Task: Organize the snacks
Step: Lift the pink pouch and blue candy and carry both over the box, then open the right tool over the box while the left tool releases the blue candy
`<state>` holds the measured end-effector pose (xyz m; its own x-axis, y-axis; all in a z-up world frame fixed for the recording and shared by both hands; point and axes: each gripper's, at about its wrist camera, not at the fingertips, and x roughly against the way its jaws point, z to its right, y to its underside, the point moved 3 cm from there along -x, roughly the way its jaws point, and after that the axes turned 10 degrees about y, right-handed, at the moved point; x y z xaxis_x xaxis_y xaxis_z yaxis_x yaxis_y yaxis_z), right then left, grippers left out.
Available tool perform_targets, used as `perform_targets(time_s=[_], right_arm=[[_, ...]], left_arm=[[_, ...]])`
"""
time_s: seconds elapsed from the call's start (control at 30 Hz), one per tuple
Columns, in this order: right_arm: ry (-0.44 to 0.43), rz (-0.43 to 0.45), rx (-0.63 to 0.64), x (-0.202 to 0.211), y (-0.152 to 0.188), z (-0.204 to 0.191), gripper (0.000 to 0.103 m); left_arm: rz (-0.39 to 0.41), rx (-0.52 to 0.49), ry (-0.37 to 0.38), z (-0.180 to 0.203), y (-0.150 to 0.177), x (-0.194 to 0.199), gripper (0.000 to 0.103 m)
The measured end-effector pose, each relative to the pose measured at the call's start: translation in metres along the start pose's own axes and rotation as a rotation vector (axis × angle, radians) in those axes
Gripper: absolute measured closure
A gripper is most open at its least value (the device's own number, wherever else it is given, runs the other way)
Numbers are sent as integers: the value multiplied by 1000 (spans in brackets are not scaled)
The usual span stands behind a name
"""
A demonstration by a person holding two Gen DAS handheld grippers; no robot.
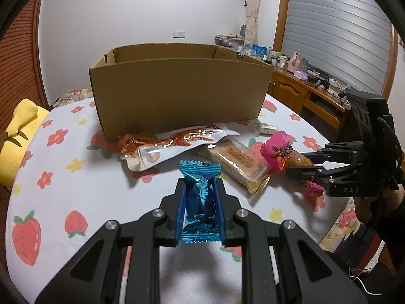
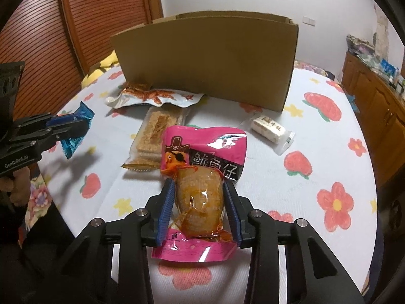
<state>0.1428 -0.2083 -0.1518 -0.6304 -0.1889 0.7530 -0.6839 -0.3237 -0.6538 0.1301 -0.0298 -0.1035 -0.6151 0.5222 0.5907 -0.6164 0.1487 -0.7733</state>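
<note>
Jaws of left gripper (image 1: 200,190) clamped on blue foil packet (image 1: 200,202), raised off the cloth. Jaws of right gripper (image 2: 200,197) pinching pink squid pouch (image 2: 202,162) at its clear bulge. Just beyond both: cracker pack (image 2: 157,131), shrimp bag (image 1: 174,139), small nougat (image 2: 269,128). Farther ahead, cardboard box (image 1: 177,93) on flowered tablecloth (image 1: 76,185).

Strawberry-and-flower tablecloth (image 1: 63,167) spread flat underneath. Off to the left edge, yellow plush toy (image 1: 17,136) slumped against it. Behind, wooden louvred door (image 2: 101,12). Far right, wooden cabinet (image 1: 298,91) crowded with small bottles; closed blinds (image 1: 336,25) above, pale curtain (image 1: 253,2) beside.
</note>
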Motion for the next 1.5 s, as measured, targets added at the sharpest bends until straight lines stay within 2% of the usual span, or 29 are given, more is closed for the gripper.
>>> perform_targets(time_s=[0.2, 0.33, 0.63, 0.87, 1.17, 1.5], right_arm=[[6, 45, -12, 12, -7, 2, 65], [5, 87, 6, 23, -24, 2, 65], [2, 214, 52, 45, -90, 9, 65], [2, 289, 54, 39, -148, 21, 65], [-20, 251, 17, -2, -187, 33, 64], [-19, 195, 9, -30, -197, 44, 62]], left_arm=[[17, -17, -1, -1, -13, 3, 84], [34, -26, -5, -6, -30, 5, 84], [72, -51, -36, -20, -74, 5, 84], [88, -96, -56, -27, -110, -3, 84], [96, -131, -59, -36, -147, -12, 84], [97, -112, -70, -54, -176, -32, 84]])
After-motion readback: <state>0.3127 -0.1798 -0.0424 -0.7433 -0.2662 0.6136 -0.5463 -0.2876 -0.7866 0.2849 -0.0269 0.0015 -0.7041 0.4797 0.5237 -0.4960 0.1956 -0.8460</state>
